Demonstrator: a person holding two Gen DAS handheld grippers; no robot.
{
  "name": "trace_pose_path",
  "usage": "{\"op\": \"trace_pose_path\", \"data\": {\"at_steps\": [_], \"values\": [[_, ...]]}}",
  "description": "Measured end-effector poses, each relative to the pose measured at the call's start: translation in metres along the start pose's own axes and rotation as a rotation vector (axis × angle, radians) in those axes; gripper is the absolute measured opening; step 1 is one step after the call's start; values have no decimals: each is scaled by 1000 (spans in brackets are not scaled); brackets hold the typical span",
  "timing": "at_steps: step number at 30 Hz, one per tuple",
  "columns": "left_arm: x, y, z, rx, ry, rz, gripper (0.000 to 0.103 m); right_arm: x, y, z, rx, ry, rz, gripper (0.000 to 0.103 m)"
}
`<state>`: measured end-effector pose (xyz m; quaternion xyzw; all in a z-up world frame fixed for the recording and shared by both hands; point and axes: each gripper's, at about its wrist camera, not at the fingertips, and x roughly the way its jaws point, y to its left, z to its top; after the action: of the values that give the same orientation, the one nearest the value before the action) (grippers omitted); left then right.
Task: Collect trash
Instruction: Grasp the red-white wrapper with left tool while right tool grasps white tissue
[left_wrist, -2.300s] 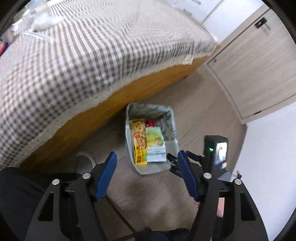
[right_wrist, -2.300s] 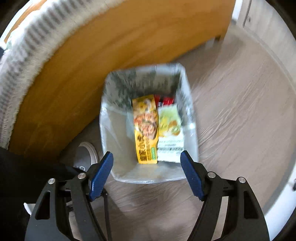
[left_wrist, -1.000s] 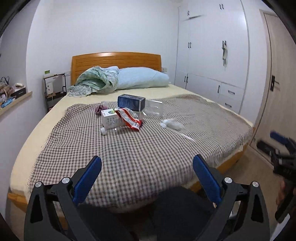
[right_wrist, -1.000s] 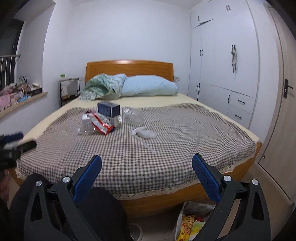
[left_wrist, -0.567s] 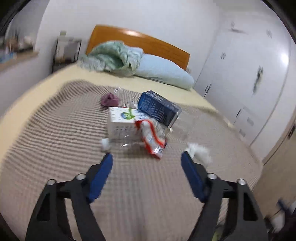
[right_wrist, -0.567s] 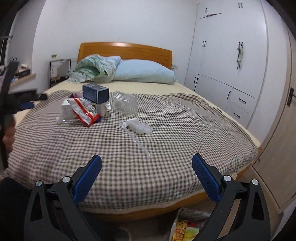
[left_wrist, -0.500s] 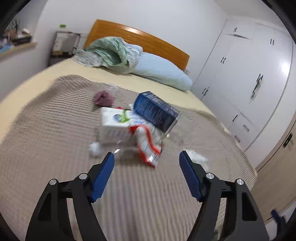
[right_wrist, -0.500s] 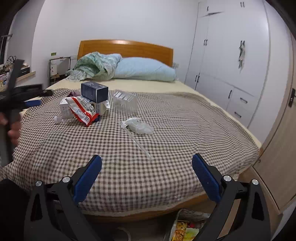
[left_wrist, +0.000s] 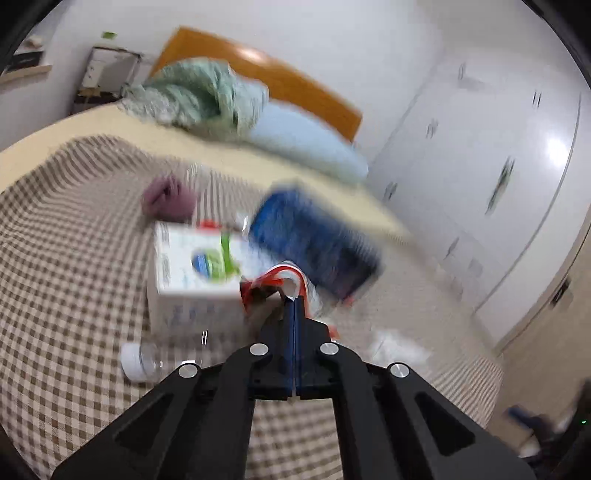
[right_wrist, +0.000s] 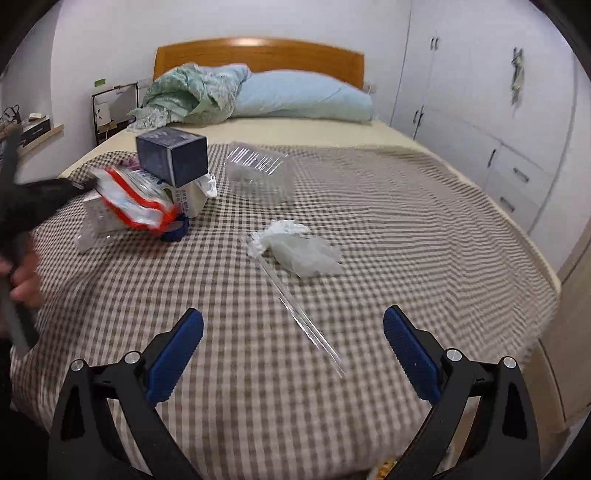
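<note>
Checkered bed (right_wrist: 369, 221) | left hand-held gripper (left_wrist: 294, 301) clamps red-white wrapper (left_wrist: 284, 278) | right hand-held gripper (right_wrist: 293, 354) agape

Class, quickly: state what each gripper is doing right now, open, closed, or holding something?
Left gripper: closed, pinching the red-and-white wrapper.
Right gripper: open, holding nothing, above the checked blanket.

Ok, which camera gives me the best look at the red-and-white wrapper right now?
The right wrist view. There the red-and-white wrapper shows side-on and fairly sharp, draped over the white carton. The left wrist view is blurred; only the wrapper's edge shows, pinched in the left gripper.
</note>
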<state>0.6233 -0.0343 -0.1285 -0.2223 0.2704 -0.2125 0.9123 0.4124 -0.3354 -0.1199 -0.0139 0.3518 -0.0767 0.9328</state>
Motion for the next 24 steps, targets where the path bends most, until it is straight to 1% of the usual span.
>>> {"op": "trace_pose_path", "data": {"at_steps": [1, 2, 3, 5, 8, 9, 10, 11, 12, 13, 15, 16, 19, 23, 24], "values": [[-14, 4, 5, -44, -64, -42, 0, 12, 1, 8, 7, 13, -1, 94], [-24, 7, 10, -72, -104, -54, 0, 22, 2, 15, 7, 19, 3, 94], [-34, 9, 16, -83, -140, -43, 0, 35, 5, 25, -8, 20, 7, 94], [-47, 15, 21, -77, -201, 4, 0, 56, 8, 38, -35, 24, -13, 94], [-50, 29, 23, -120, -207, 1, 0, 101, 7, 58, -25, 85, -12, 94], [-48, 34, 22, -141, -199, -1, 0, 116, 4, 64, -15, 116, 1, 83], [-49, 36, 22, -149, -195, 4, 0, 132, 1, 69, 4, 147, 0, 67], [-50, 38, 23, -154, -193, 11, 0, 144, -4, 73, 34, 174, -2, 62], [-49, 39, 23, -157, -192, 15, 0, 155, -10, 75, 81, 205, 15, 49], [-48, 40, 23, -157, -191, 17, 0, 165, -17, 77, 141, 234, 53, 32], [-51, 39, 23, -146, -188, 16, 0, 173, -25, 79, 213, 256, 86, 16], [-50, 37, 24, -140, -188, 17, 0, 169, -27, 81, 225, 247, 88, 10], [-48, 34, 26, -112, -194, 23, 0, 152, -23, 91, 186, 205, 67, 8], [-49, 30, 29, -93, -207, 26, 0, 120, -22, 106, 168, 143, 86, 6], [-50, 31, 30, -94, -208, 26, 0, 105, -22, 110, 162, 115, 94, 5]]}}
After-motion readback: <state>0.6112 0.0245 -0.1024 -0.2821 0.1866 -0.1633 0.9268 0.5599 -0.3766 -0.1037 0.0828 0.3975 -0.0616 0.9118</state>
